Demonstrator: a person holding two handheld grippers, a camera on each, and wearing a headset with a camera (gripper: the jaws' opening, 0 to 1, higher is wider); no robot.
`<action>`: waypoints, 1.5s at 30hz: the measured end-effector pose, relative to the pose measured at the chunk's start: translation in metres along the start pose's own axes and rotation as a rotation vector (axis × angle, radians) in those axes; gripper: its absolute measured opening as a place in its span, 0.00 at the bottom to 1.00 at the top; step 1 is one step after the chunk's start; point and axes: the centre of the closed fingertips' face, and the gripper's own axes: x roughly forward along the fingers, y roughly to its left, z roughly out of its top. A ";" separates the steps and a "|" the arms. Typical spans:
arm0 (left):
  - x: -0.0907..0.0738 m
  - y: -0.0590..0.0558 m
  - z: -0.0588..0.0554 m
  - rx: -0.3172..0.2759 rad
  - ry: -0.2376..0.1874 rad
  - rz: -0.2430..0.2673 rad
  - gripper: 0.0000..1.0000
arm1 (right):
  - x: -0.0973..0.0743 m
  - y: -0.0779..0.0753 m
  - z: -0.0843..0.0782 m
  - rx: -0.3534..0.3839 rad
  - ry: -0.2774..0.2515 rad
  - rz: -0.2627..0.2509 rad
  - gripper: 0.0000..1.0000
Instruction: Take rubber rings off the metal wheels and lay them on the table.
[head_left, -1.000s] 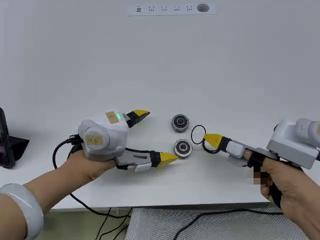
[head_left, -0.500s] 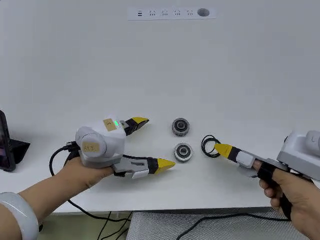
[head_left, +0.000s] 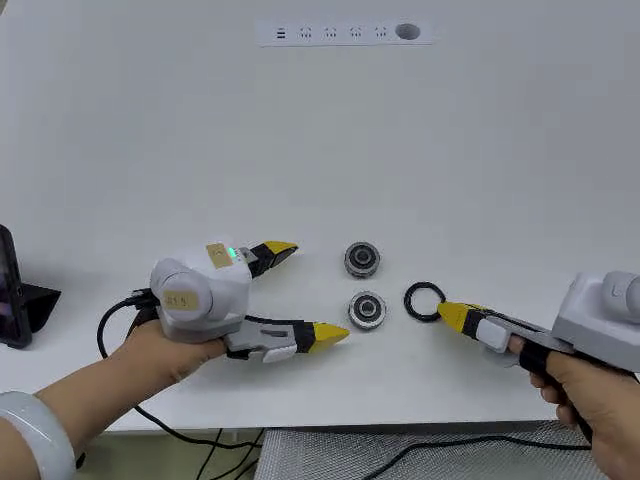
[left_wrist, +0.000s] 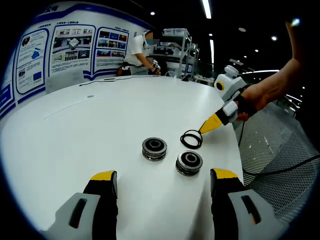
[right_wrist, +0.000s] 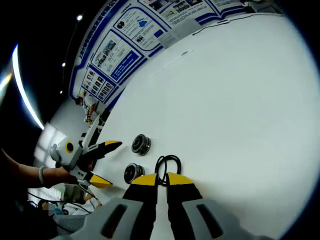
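Observation:
Two dark-rimmed metal wheels stand on the white table, the far wheel (head_left: 361, 259) (left_wrist: 154, 148) (right_wrist: 141, 143) behind the near wheel (head_left: 367, 309) (left_wrist: 189, 162) (right_wrist: 132, 172). Right of them, a black rubber ring (head_left: 406, 300) (left_wrist: 182, 140) (right_wrist: 167, 157) lies flat on the table. My right gripper (head_left: 445, 311) (right_wrist: 161, 179) (left_wrist: 205, 129) is shut, with the ring's near edge pinched between its yellow tips. Left of the wheels, my left gripper (head_left: 305, 292) (left_wrist: 162, 176) is held wide open with nothing between its jaws.
A dark device on a stand (head_left: 12, 290) sits at the table's left edge. A black cable (head_left: 112, 318) trails from the left gripper over the front edge. A power strip (head_left: 345, 32) is on the wall behind. Bare table lies behind the wheels.
The right gripper has brought the ring down from upright in the air to flat on the table and has drawn back toward the right. The left gripper has hardly moved.

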 end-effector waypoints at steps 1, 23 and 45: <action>0.000 0.000 -0.001 0.002 0.001 0.000 0.78 | 0.000 0.000 0.000 -0.012 0.001 0.004 0.09; -0.009 -0.010 0.004 -0.021 -0.018 -0.019 0.76 | -0.004 0.012 0.004 -0.377 0.027 0.020 0.39; -0.024 -0.016 0.005 -0.043 -0.047 0.011 0.78 | -0.005 0.011 -0.013 -0.727 0.123 0.020 0.80</action>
